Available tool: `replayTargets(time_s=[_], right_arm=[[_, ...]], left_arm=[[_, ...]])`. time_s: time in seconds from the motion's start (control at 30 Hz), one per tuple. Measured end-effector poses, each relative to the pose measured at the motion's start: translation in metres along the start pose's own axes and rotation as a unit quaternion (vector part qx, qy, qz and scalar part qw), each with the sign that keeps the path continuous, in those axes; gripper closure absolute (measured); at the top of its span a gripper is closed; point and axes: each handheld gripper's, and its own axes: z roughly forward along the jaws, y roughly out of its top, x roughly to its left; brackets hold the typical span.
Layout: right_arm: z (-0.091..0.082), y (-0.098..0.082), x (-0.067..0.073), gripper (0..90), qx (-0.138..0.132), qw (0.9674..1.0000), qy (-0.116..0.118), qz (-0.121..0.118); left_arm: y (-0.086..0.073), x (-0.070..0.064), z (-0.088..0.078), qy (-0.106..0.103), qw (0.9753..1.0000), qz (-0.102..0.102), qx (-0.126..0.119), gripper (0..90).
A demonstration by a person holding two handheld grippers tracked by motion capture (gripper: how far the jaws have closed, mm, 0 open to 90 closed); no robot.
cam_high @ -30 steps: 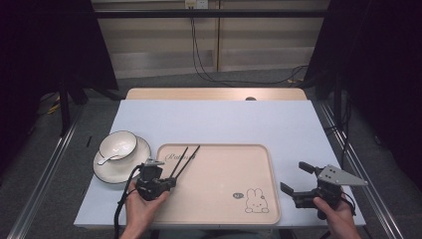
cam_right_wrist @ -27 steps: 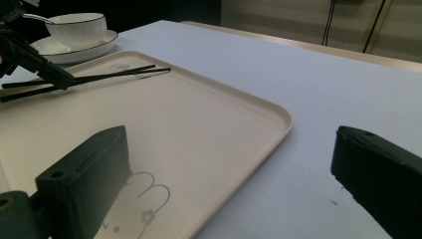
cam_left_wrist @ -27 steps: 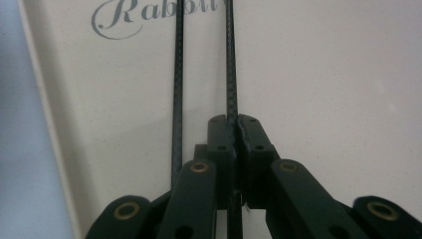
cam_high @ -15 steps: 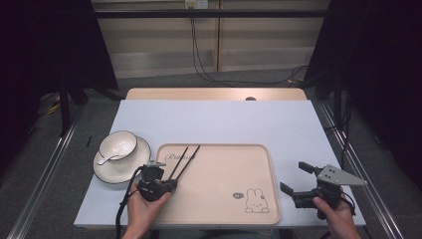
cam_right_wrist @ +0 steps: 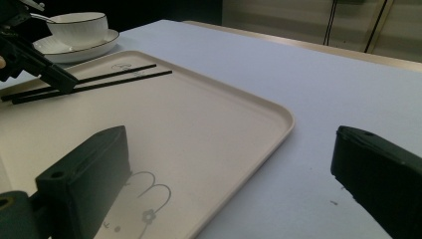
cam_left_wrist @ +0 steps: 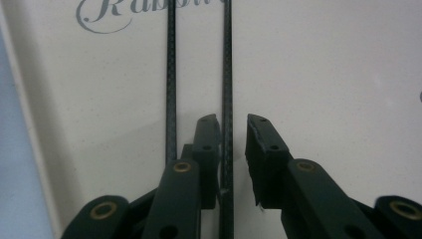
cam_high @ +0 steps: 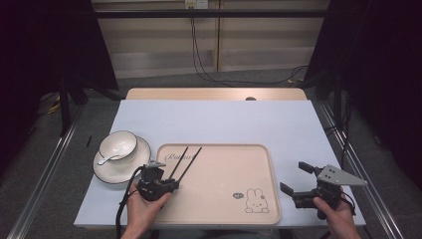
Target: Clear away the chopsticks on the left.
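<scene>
Between the fingers (cam_left_wrist: pixel 209 144) of the left gripper (cam_high: pixel 158 182) lies one of the two black chopsticks (cam_left_wrist: pixel 227 74), flat on the cream tray (cam_high: pixel 219 219) — the other chopstick (cam_left_wrist: pixel 171 74) lies just outside the finger on the camera's left. The fingers have just been opening: a narrow gap stands on the stick's other side, so the pads no longer seem to press on it, and it rests on the tray by its own weight. Both sticks run side by side away from the fingers toward the script lettering at the tray's far edge, which suggests they were laid down there as a pair, parallel and tidy.

Off to that gripper's side, beyond the tray's rim, a white bowl (cam_high: pixel 118 145) with a spoon (cam_high: pixel 106 159) sits on its saucer (cam_high: pixel 130 168) on the bench (cam_high: pixel 219 119).

The right gripper (cam_high: pixel 299 181) hovers over the bench just beside the tray's other end, near the printed rabbit (cam_high: pixel 257 200) — its fingers stand wide apart with nothing between them, probably kept clear and ready.
</scene>
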Motion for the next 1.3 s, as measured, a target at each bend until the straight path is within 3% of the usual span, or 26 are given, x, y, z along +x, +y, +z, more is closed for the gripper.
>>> replayTargets(time_s=[0.1, 0.17, 0.3, 0.33, 0.37, 0.5, 0.7, 0.8, 0.9, 1.13, 1.3], right_arm=[[0.000, 0.000, 0.000, 1.8, 0.000, 1.0000, 0.000, 0.000], [0.000, 0.000, 0.000, 1.8, 0.000, 1.0000, 0.000, 0.000], [0.000, 0.000, 0.000, 1.8, 0.000, 1.0000, 0.000, 0.001], [0.000, 0.000, 0.000, 1.8, 0.000, 1.0000, 0.000, 0.001], [0.000, 0.000, 0.000, 1.8, 0.000, 1.0000, -0.001, 0.001], [-0.001, 0.000, -0.001, 1.8, -0.003, 1.0000, -0.004, 0.002], [-0.001, 0.000, -0.001, 1.8, -0.007, 1.0000, -0.002, -0.001], [-0.001, 0.000, 0.000, 1.8, -0.006, 1.0000, 0.001, -0.002], [-0.001, 0.001, 0.000, 1.8, -0.006, 1.0000, -0.001, -0.001], [0.000, 0.001, -0.001, 1.8, -0.008, 1.0000, -0.005, 0.000], [-0.001, 0.001, -0.001, 1.8, -0.008, 1.0000, -0.005, -0.001]], left_arm=[[0.002, 0.002, -0.005, -0.023, 0.9994, 0.015, -0.019, 66.7], [0.003, 0.002, -0.008, -0.023, 0.9988, 0.021, -0.038, 62.3], [0.002, 0.001, -0.014, -0.040, 0.9965, 0.028, -0.068, 46.3], [0.002, 0.002, -0.016, -0.048, 0.9954, 0.032, -0.077, 40.3], [0.003, 0.002, -0.019, -0.066, 0.9923, 0.034, -0.099, 37.8], [0.004, 0.002, -0.032, -0.081, 0.9848, 0.054, -0.144, 23.5], [-0.002, 0.011, -0.052, -0.067, 0.9803, 0.074, -0.171, 11.3], [-0.008, 0.017, -0.062, -0.044, 0.9777, 0.086, -0.187, 5.3], [-0.015, 0.025, -0.071, -0.058, 0.9737, 0.099, -0.197, 3.8], [-0.033, 0.040, -0.092, -0.062, 0.9659, 0.110, -0.226, 2.7], [-0.045, 0.053, -0.099, -0.058, 0.9676, 0.091, -0.228, 2.4]])
